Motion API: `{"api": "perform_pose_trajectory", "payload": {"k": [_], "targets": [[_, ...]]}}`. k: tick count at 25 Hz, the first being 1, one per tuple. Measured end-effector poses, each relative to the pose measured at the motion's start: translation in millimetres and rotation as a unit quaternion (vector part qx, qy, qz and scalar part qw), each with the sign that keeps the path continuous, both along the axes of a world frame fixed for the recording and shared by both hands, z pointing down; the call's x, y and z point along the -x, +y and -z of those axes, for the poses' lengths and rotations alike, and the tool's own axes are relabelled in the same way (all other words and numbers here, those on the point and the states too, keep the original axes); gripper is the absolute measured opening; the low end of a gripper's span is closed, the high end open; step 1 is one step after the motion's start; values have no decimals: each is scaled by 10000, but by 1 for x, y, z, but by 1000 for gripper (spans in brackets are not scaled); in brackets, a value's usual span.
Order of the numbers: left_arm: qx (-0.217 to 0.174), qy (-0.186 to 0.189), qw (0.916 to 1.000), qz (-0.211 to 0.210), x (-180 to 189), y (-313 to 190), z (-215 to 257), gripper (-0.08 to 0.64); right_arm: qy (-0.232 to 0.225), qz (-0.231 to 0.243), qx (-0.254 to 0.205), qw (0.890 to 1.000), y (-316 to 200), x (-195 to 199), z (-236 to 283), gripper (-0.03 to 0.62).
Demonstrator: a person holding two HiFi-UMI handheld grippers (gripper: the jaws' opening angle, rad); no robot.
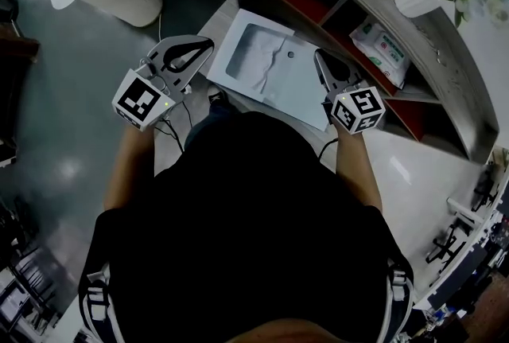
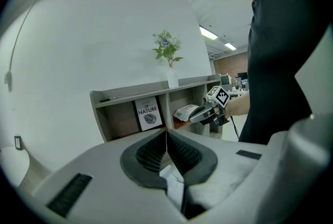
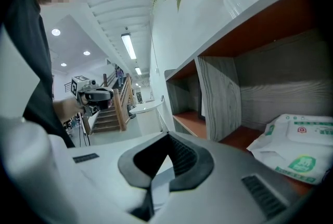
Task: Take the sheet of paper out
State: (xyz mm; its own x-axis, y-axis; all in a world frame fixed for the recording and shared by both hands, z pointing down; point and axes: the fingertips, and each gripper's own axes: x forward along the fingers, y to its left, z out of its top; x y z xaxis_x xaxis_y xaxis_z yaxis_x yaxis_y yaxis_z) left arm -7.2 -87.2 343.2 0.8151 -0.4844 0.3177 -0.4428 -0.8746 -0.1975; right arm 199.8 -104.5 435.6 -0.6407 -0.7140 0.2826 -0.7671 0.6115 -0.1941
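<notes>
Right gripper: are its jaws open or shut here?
Shut on the white envelope. In the right gripper view, the right gripper has its pads together at the tips, with the envelope's edge pinched between them.

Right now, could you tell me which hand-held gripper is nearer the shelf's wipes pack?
Right. The right hand-held gripper is just short of the wipes pack; the left hand-held gripper is across the envelope.

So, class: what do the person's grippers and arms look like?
The left gripper and right gripper: pale grey, dark ribbed pads, each with a white cube of black square markers and a black cable. Black short-sleeved top.
</notes>
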Motion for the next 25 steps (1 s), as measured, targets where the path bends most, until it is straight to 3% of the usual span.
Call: {"api": "perform_pose_trajectory", "payload": {"k": [14,25], "targets": [[173,30,9995,-249,8,-23,-14,21,202,-297,324,9988,-13,2,-31,14],[298,-99,9989,-357,29,-46,-30,21,512,-501,853,9938,-26,9,-103,14]]}}
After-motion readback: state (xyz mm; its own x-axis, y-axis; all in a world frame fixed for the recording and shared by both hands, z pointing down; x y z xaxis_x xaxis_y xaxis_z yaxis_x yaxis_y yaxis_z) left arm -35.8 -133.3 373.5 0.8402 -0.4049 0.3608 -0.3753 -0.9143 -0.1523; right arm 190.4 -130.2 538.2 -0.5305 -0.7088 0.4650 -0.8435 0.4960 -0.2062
